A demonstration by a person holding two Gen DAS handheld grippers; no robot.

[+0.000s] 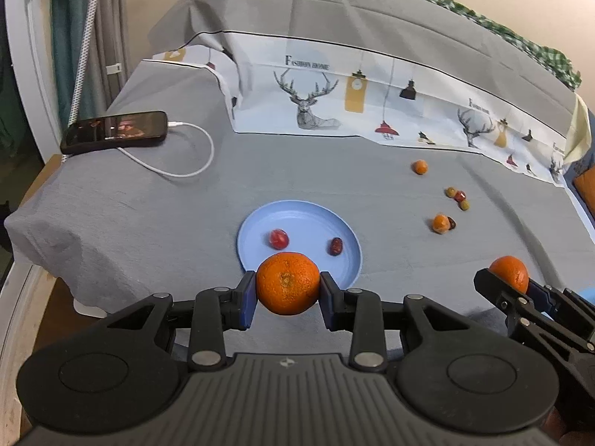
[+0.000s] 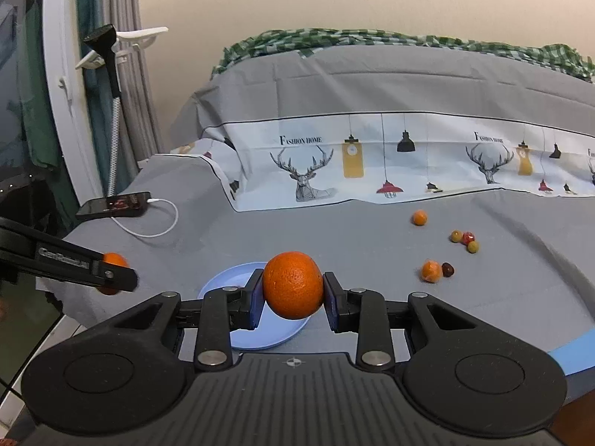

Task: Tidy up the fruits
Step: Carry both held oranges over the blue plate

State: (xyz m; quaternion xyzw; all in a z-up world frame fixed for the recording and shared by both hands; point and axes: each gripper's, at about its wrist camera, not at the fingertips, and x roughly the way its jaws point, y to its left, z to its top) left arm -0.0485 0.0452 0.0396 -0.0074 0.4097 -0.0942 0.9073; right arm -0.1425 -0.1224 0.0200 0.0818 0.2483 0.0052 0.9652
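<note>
A round orange mandarin with dimpled peel (image 1: 288, 283) is clamped between the blue pads of the left gripper (image 1: 288, 290), with the jaws narrowed onto its sides. It is held just over the near rim of the shallow pale-blue round plate (image 1: 297, 212), which suggests that it is being brought there to be set down. A second round orange mandarin (image 2: 293, 284) is gripped in the same way by the right gripper (image 2: 293, 293), jaws pressed against its flanks, and is carried in front of the plate's near right edge, seemingly for the same reason. Each fruit is taken across its widest part, presumably so that it cannot roll out of the pads.

Two small dark-red fruits are already lying inside the plate: a rounder one (image 1: 278, 238) on the left and a darker oval one (image 1: 335, 246) on the right, well apart. Space is thus left in the near half for the mandarins.

On the grey cloth-covered table (image 1: 148, 223), to the right of the plate, more fruit is scattered: a small orange fruit (image 1: 419, 167) farthest back, a cluster of small greenish and red fruits (image 1: 458, 197), and a small mandarin touching a dark fruit (image 1: 441, 223). These are judged not yet gathered, so the task appears to be in its early part.

A black smartphone on a white charging cable (image 1: 115, 131) lies at the far left, clear of the work.
</note>
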